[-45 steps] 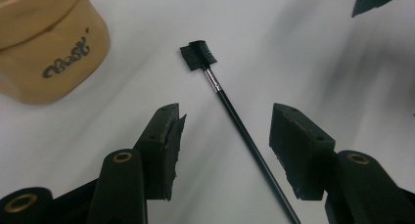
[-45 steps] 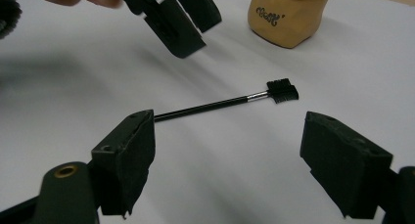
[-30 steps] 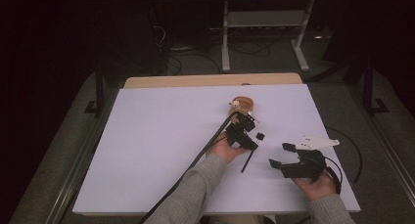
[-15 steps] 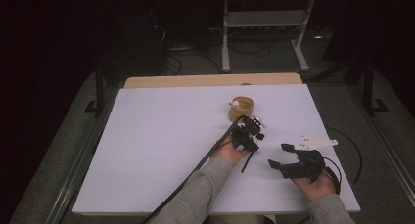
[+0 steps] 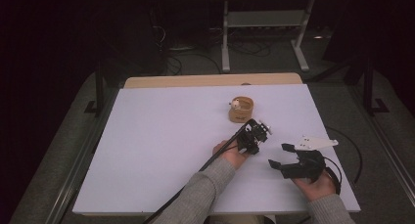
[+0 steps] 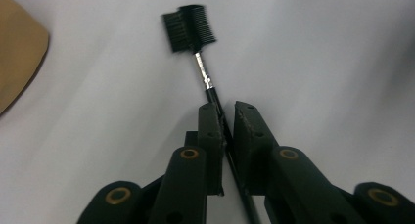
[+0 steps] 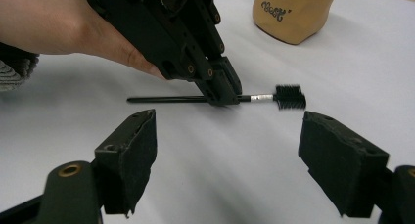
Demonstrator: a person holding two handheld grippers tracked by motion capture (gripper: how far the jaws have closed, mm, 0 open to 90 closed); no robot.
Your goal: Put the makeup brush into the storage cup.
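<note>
One white table, two grippers, one tan cup, one small black brush. Something small and pale sits at the cup's rim, too small to identify.

Left gripper: jaws narrow, just closed in, pads now clamped on the brush handle partway along. The comb-and-bristle head sticks out past the tips, the tail of the handle runs back between the jaws. Brush lies flat on the table, just in front of the cup, not touching it.

Right gripper: jaws wide apart, nothing between them, resting on the table to the right of the left gripper, pointed at the brush.

Versus a second ago: left hand has shifted slightly right and toward the person; its jaws were wider then. Right hand unchanged. Cup in the same spot.
</note>
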